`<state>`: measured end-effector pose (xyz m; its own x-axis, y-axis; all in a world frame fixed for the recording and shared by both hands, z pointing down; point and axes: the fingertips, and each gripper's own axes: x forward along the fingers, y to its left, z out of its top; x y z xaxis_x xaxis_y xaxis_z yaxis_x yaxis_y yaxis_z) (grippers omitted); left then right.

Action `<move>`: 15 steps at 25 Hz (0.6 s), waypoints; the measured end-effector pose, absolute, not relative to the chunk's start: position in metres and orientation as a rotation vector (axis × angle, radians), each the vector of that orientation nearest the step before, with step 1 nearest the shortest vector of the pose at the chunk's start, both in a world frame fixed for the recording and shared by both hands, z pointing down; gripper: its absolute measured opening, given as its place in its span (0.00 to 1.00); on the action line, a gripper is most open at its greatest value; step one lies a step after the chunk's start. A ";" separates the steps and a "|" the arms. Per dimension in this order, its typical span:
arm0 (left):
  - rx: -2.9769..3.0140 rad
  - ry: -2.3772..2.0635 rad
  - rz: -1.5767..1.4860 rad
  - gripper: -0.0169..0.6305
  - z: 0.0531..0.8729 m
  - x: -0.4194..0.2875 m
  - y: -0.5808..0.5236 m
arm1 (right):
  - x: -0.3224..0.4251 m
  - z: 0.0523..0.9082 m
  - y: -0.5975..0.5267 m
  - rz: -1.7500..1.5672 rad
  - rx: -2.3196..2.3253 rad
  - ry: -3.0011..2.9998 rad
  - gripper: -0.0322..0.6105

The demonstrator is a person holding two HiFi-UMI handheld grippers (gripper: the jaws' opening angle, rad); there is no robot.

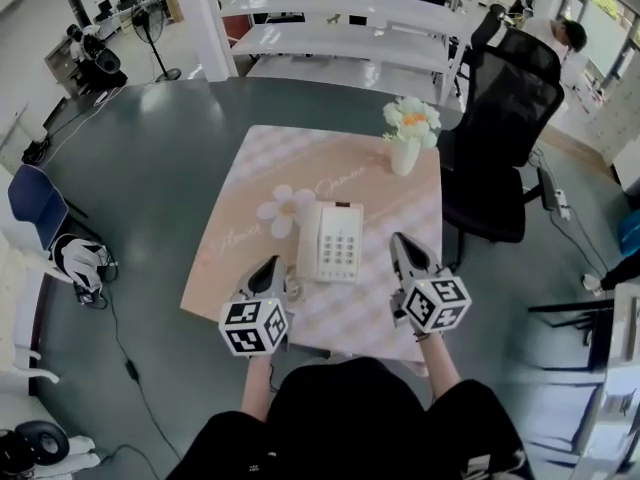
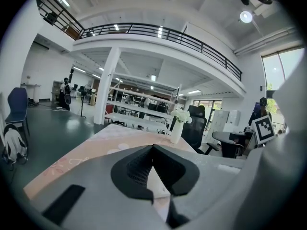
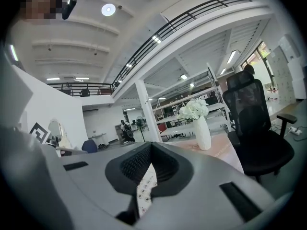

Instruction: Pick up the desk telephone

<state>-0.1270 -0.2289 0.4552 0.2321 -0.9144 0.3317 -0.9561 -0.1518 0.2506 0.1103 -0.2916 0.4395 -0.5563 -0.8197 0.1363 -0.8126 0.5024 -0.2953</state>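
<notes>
A white desk telephone [image 1: 334, 240] with a keypad lies flat near the front of a small table [image 1: 250, 168] covered in a pink checked cloth. My left gripper [image 1: 273, 264] is shut and empty, just left of the phone's near corner. Over the table to the phone's right hovers my right gripper [image 1: 400, 240], also shut and empty. In the right gripper view the phone's keypad [image 3: 145, 188] shows through the slit under the closed jaws. The left gripper view shows the tablecloth [image 2: 115, 143] past the closed jaws.
A white vase of flowers [image 1: 408, 133] stands at the table's far right corner. A black office chair [image 1: 505, 138] sits close to the table's right side. White desks [image 1: 340, 43] line the back. A blue chair [image 1: 35, 203] and a cable [image 1: 120, 338] lie on the floor at left.
</notes>
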 end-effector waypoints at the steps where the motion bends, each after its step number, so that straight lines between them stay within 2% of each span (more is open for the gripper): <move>1: 2.103 -1.716 0.153 0.02 0.458 -0.127 -0.233 | 0.109 0.444 -0.295 -0.533 -1.466 2.709 0.04; 15: 1.983 -1.513 0.283 0.03 0.519 -0.120 -0.287 | 0.082 0.514 -0.343 -0.850 -1.395 2.742 0.04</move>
<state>-0.1198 -0.2871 0.5194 0.3206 -0.7937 0.5170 -0.9269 -0.1506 0.3437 0.0820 -0.3426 0.5138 -0.6170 -0.7370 0.2759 -0.7638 0.4765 -0.4354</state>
